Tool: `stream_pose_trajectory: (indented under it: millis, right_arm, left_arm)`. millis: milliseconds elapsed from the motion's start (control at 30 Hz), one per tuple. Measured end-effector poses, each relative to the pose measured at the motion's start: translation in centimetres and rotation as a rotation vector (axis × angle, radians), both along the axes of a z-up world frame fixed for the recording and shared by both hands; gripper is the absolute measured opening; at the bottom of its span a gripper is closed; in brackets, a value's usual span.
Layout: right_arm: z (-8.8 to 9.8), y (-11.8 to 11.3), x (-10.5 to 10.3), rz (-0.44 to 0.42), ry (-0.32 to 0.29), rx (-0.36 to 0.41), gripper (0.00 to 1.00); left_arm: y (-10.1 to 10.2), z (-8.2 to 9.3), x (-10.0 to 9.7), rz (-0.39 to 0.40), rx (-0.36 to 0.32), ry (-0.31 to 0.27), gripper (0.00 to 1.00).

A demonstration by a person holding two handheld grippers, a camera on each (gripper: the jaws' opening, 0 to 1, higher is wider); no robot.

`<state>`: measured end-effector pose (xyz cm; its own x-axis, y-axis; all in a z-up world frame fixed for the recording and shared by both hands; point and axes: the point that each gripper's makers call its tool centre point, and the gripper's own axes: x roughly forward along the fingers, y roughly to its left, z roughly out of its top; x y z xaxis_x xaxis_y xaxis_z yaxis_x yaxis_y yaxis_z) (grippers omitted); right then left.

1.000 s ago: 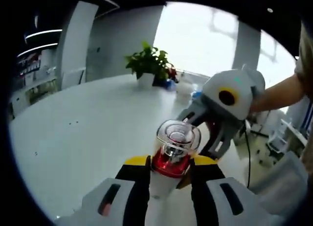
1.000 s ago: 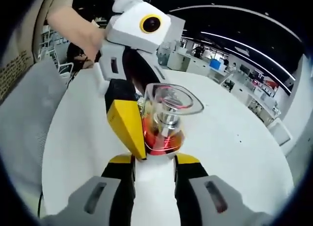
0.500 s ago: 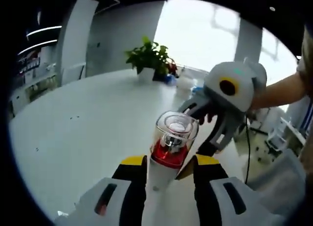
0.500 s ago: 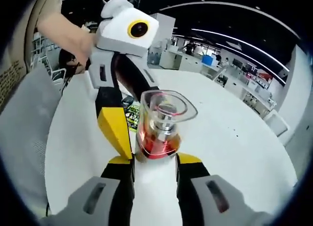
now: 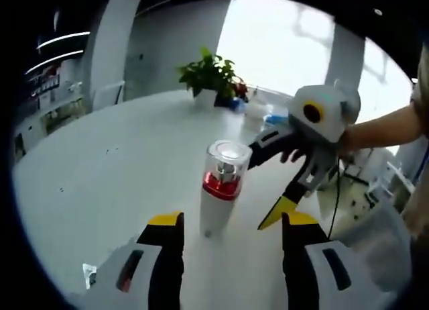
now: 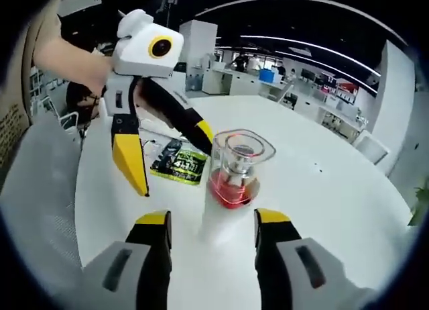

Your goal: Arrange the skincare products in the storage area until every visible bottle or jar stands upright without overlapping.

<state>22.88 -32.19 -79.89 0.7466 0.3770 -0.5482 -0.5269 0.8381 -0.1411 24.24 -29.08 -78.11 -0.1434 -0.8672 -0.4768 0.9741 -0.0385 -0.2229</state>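
A skincare bottle (image 5: pixel 224 186) with a white body, a red band and a clear cap stands upright on the round white table (image 5: pixel 120 169). My left gripper (image 5: pixel 231 239) is open, its yellow-tipped jaws set wide apart just short of the bottle. The right gripper (image 5: pixel 268 182) comes in from the right, open and clear of the bottle. In the right gripper view the same bottle (image 6: pixel 234 182) stands just ahead of my open right gripper (image 6: pixel 213 223). The left gripper (image 6: pixel 167 149) hangs open to the bottle's left, one tip close to the cap.
A green packet (image 6: pixel 179 164) lies flat on the table behind the bottle. A potted plant (image 5: pixel 211 78) and small items stand at the far table edge. A small packet (image 5: pixel 89 275) lies near the left jaw. A grey chair (image 6: pixel 33 189) is beside the table.
Both grippers were shut on the bottle; now both have opened and drawn back. The bottle stands free on the table.
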Motion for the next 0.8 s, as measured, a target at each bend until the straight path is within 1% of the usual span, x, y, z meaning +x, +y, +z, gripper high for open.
stream_pose_trajectory:
  millis: [167, 333, 400, 500, 600, 800]
  right_arm:
    - [0.4, 0.8, -1.0, -0.016, -0.001, 0.005, 0.55]
    - [0.6, 1.8, -2.0, -0.03, -0.004, 0.003, 0.63]
    - [0.6, 2.2, -2.4, -0.036, -0.002, 0.009, 0.66]
    - [0.7, 2.9, -3.2, -0.048, -0.003, 0.018, 0.67]
    - [1.0, 3.2, -3.7, -0.068, -0.003, 0.03, 0.7]
    - [1.7, 4.4, -4.9, -0.111, -0.01, 0.088, 0.75]
  left_arm:
    - [1.9, 0.0, -0.3, 0.041, 0.013, 0.0, 0.65]
    - [3.7, 0.0, -0.3, 0.086, 0.027, -0.007, 0.74]
    - [4.5, 0.0, -0.4, 0.101, 0.032, -0.009, 0.76]
    - [5.7, 0.2, -0.6, 0.122, 0.033, -0.008, 0.79]
    - [7.2, 0.3, -0.8, 0.148, 0.036, -0.004, 0.8]
    - [10.2, 0.7, -1.3, 0.198, 0.036, 0.0, 0.85]
